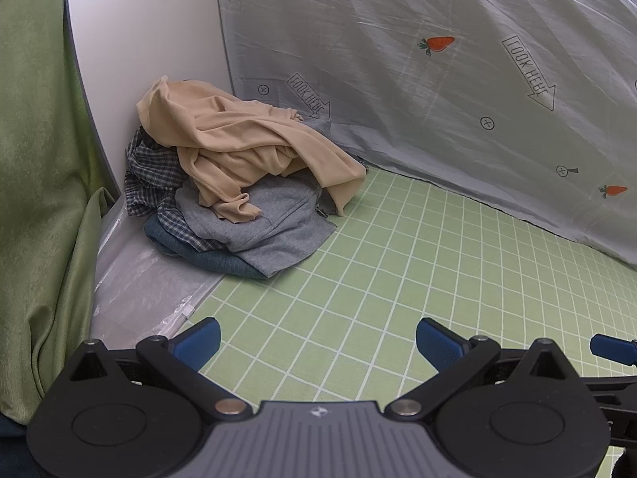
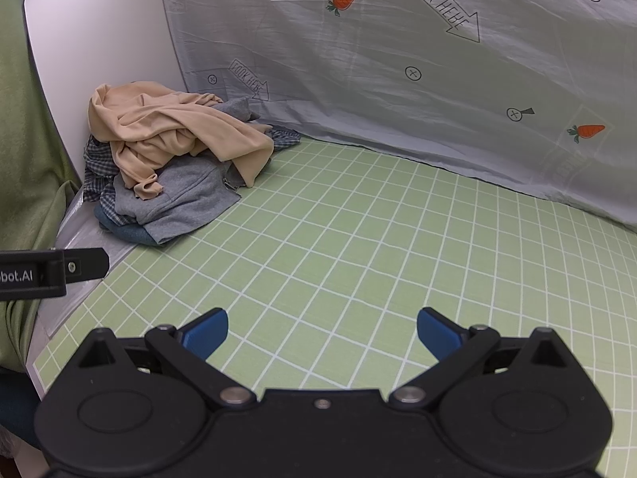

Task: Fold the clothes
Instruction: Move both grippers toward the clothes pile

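Both tools sit lowest in their own views, each spread wide with nothing between the blue pads. From the left wrist camera, the left tool (image 1: pixel 317 340) hangs over the green checked cloth (image 1: pixel 398 279) that covers the tabletop, its pads (image 1: pixel 199 342) clear of any clothing. From the right wrist camera, the right tool (image 2: pixel 322 330) hangs the same way over the same cloth (image 2: pixel 358 247), fingers apart and gripping nothing. A blue tip of the right tool shows at the right edge of the left view, and a black part of the left tool shows at the left edge of the right view, so the two are side by side.

Well ahead of both, in the far left corner of the tabletop, lies the pile of clothes (image 1: pixel 239 183). A tan top (image 1: pixel 239 139) is draped over the heap, crumpled, with one sleeve trailing down the front. Under it lies a grey sweatshirt (image 1: pixel 274 223), partly spread onto the checked cloth. A dark checked shirt (image 1: pixel 151 171) is bunched at the left side of the heap, and a blue-grey garment (image 1: pixel 215 259) lies at the bottom.

Behind the pile stands a white panel (image 1: pixel 139 40). A pale grey sheet (image 1: pixel 438 79) printed with carrots and arrows hangs along the back. A green curtain (image 1: pixel 36 159) hangs at the left, and clear plastic (image 1: pixel 139 279) lies along the left edge of the tabletop.
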Tool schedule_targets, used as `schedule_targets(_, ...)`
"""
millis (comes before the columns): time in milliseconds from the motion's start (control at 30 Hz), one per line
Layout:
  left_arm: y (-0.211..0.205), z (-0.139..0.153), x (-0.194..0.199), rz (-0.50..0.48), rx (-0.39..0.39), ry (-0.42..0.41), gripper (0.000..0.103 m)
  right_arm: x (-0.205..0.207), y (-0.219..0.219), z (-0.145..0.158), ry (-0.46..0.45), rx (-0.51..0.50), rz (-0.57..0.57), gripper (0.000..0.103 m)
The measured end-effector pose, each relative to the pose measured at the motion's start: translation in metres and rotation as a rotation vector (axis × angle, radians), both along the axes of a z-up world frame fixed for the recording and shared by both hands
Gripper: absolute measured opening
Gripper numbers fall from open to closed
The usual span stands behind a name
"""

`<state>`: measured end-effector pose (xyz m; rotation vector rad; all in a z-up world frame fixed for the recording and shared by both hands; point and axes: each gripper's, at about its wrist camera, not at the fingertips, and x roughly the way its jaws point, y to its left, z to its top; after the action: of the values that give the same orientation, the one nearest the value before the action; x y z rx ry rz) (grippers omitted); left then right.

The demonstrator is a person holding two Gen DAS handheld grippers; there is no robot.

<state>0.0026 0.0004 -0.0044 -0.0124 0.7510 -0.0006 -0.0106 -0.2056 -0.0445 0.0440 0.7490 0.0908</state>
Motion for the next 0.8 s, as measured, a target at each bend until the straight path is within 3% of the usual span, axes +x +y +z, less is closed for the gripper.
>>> schedule_targets(800,0.0009,-0.0016,0.0069,0.011,0.001,0.015,0.103,0.0046,-0.0016,-0.0016,0.010,-0.002,-0.006,0.102)
